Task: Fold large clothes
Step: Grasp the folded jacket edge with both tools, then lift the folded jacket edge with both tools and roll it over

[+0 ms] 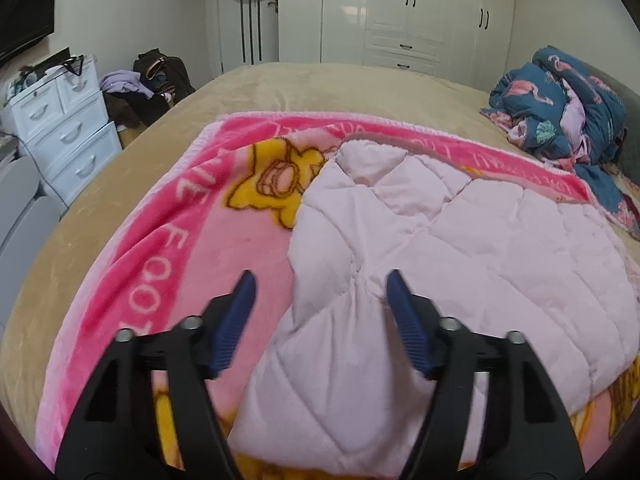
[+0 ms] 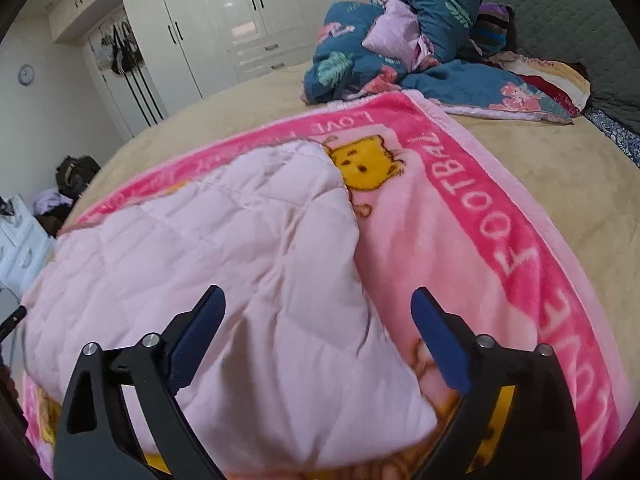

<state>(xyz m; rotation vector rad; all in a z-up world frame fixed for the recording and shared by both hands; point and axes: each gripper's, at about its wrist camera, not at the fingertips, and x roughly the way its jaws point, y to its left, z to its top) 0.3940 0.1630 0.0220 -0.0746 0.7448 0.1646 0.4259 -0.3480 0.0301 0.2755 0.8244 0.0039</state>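
A pale pink quilted garment (image 1: pixel 440 248) lies spread on a pink cartoon blanket (image 1: pixel 168 240) on the bed. It also shows in the right wrist view (image 2: pixel 208 248), on the same blanket (image 2: pixel 460 240). My left gripper (image 1: pixel 320 280) is open above the garment's near left edge, with a raised fold between its fingers. My right gripper (image 2: pixel 318 296) is open above the garment's near right edge. Neither holds anything.
The bed has a tan cover (image 1: pixel 320 84). A heap of blue flamingo-print bedding (image 2: pixel 400 48) lies at the head end. A white drawer unit (image 1: pixel 64 128) and a pile of clothes (image 1: pixel 152 84) stand left of the bed. White wardrobes (image 1: pixel 400 12) line the far wall.
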